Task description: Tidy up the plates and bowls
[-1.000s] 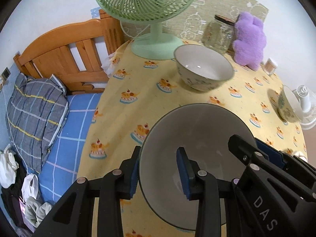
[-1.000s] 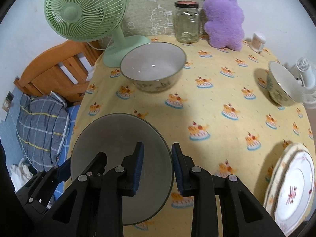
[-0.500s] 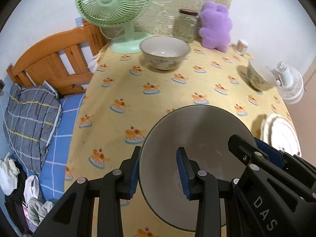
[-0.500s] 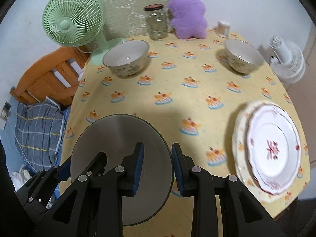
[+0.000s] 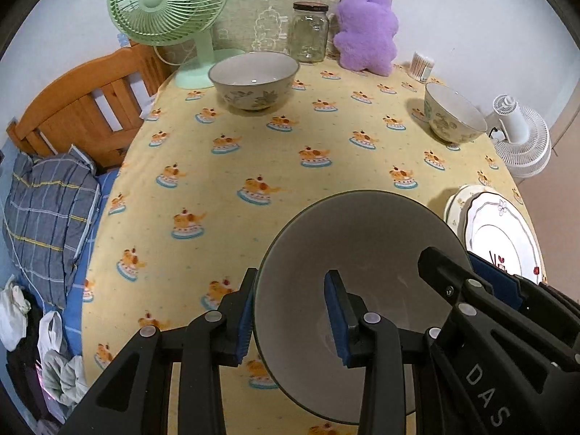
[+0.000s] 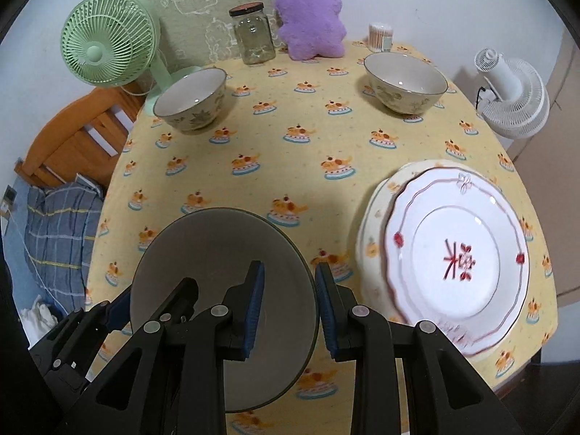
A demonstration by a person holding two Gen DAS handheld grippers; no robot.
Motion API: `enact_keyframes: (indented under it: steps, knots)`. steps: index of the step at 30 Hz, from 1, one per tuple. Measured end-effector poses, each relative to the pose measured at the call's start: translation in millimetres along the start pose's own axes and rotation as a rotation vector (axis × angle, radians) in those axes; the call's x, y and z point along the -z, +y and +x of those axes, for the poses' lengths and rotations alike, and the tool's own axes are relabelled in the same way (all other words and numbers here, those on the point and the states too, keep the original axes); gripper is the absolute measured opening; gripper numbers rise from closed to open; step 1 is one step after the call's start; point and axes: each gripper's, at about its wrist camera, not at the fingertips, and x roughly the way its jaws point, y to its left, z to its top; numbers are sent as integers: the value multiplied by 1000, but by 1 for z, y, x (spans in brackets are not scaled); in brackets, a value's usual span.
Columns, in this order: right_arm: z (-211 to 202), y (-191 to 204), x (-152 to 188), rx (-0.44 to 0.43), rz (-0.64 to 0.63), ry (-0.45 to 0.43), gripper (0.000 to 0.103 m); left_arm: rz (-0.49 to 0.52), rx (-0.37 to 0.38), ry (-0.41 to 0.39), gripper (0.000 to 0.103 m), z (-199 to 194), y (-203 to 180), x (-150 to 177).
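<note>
A grey bowl point(image 5: 362, 250) hangs above the near part of the table, carried between both grippers. My left gripper point(image 5: 290, 317) is shut on its left rim, one blue pad inside and one outside. In the right wrist view the same grey bowl point(image 6: 217, 253) has my right gripper point(image 6: 288, 308) shut on its right rim. Two floral bowls stand further back: one at the left point(image 5: 253, 83) point(image 6: 192, 101) and one at the right point(image 5: 453, 119) point(image 6: 404, 83). A white plate with red marks lies on a larger cream plate point(image 6: 456, 253) point(image 5: 500, 232) at the right edge.
The table wears a yellow cloth point(image 5: 217, 166). Along the back stand a green fan point(image 5: 170, 3), a glass jar point(image 5: 308, 32), a purple plush point(image 5: 366, 36) and a cotton-swab tub point(image 5: 422, 65). A white fan point(image 6: 507, 94) is off the right edge, a wooden bed point(image 5: 83, 108) at the left.
Both grippers have carried the grey bowl back from the far floral bowl and to the right. More of the table now shows, and the stacked plates have come fully into view.
</note>
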Motion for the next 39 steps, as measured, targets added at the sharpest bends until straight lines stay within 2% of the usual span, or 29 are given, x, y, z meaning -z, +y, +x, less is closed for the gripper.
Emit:
enact_keyframes:
  steps: [6,11,14,16,24,27,29,31,34,39]
  knots:
    - [16,-20,-7,-37,-31,37,33,-26,-44,20,35,13,-15,-1]
    - [30,-22,-11,-80,-63,65,33,-69,-80,45,35,27,-13,-1]
    - [35,-22,-11,-90,-89,65,33,-67,-96,31,34,29,-15,1]
    - [35,-23,-11,-104,-96,62,35,-67,-102,33,35,29,-17,1]
    - [36,-25,-10,-114,-94,76,35,-67,-101,53,38,29,-19,2]
    - [37,-28,-10,-115,-64,87,37,-76,-66,78,43,31,-14,2]
    - [38,-31,-9,-111,-43,96,45,-94,-40,96,47,33,-10,3]
    - [38,-36,-7,-118,-11,101,52,-95,-28,97,60,32,-8,5]
    - [35,-38,-4,-114,17,98,56,-71,-26,88,65,27,-7,7]
    - [24,-36,2,-91,53,77,60,-52,6,73,67,19,-3,9]
